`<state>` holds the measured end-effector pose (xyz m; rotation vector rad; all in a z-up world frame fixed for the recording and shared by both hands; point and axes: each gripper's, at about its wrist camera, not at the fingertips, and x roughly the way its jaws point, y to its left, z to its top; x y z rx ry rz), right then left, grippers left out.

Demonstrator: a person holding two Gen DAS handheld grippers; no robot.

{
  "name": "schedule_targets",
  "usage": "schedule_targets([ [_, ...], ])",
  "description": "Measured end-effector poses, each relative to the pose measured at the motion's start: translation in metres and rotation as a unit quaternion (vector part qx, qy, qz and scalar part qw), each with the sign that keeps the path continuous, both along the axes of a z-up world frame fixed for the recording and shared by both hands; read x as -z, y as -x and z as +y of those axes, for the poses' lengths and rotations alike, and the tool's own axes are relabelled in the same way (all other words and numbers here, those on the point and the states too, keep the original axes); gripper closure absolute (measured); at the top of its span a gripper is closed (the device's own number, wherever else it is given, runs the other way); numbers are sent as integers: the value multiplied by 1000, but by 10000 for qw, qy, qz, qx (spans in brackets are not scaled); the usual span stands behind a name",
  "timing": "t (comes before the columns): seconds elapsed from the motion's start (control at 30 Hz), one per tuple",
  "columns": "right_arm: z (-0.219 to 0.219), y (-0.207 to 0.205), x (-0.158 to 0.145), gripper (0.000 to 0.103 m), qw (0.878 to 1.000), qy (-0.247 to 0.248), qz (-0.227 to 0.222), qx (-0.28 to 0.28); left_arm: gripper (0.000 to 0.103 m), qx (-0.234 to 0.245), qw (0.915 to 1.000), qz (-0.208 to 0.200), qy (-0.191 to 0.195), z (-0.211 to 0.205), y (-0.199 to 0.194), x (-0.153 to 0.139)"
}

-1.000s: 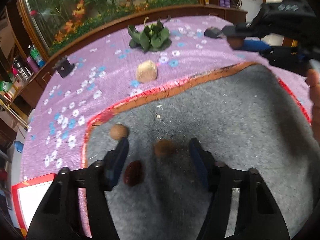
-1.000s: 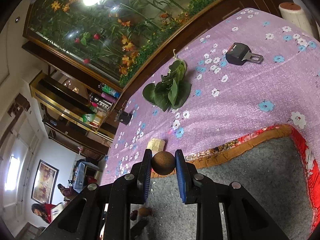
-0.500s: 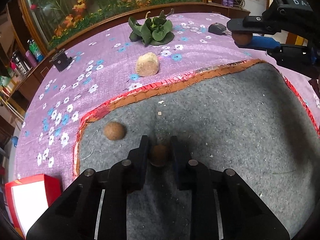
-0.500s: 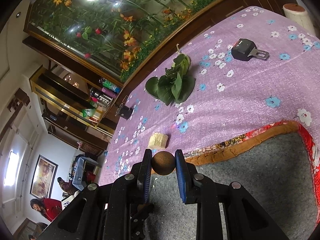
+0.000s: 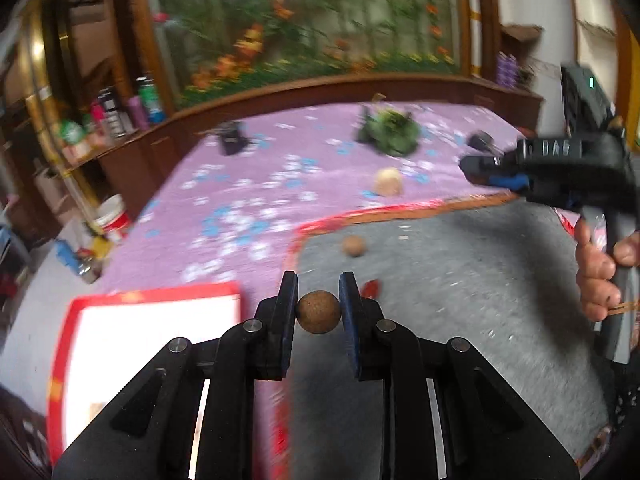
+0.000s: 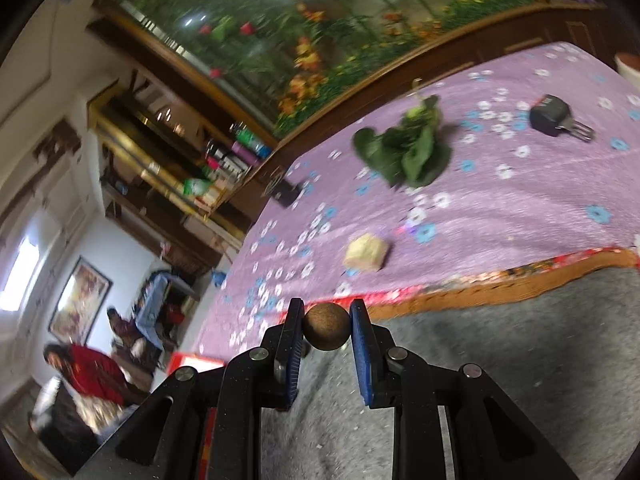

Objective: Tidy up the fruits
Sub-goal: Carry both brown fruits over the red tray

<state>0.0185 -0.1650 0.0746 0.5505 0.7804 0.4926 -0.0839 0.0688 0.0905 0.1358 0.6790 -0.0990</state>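
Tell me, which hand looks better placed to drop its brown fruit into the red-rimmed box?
Probably the left. The left gripper, shut on its round brown fruit, is right beside the red-rimmed box. The right gripper sees only the box's corner beyond its fruit.

A purple cloth with white and blue flowers (image 6: 520, 216) covers the bed-like surface, with a grey mat edged in red and orange (image 5: 460, 280) lying on it. A black buckle with a metal tongue (image 6: 556, 120) rests on the cloth. Behind runs a dark wooden ledge (image 5: 320, 88) under a large floral mural (image 6: 340, 20). Bottles crowd a shelf (image 5: 120, 112). A framed picture (image 6: 78, 300) hangs on the far wall.
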Motion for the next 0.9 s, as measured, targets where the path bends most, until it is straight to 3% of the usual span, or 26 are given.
schedule_targets([
  [0.13,31,8,5,81,9989,243,-21,-392,82,-653,9974,-290,-129,39,31,-6],
  [0.4,94,30,14,81,9913,602,-118,-1163,82,-1746,9810,-668,-514,102,64,-1],
  [0.7,212,55,-6,81,9738,615,-315,-2165,82,-1985,9773,-602,-438,142,68,14],
  [0.9,276,69,2,81,9616,847,-334,-2590,82,-2068,9763,-516,-365,159,68,22],
])
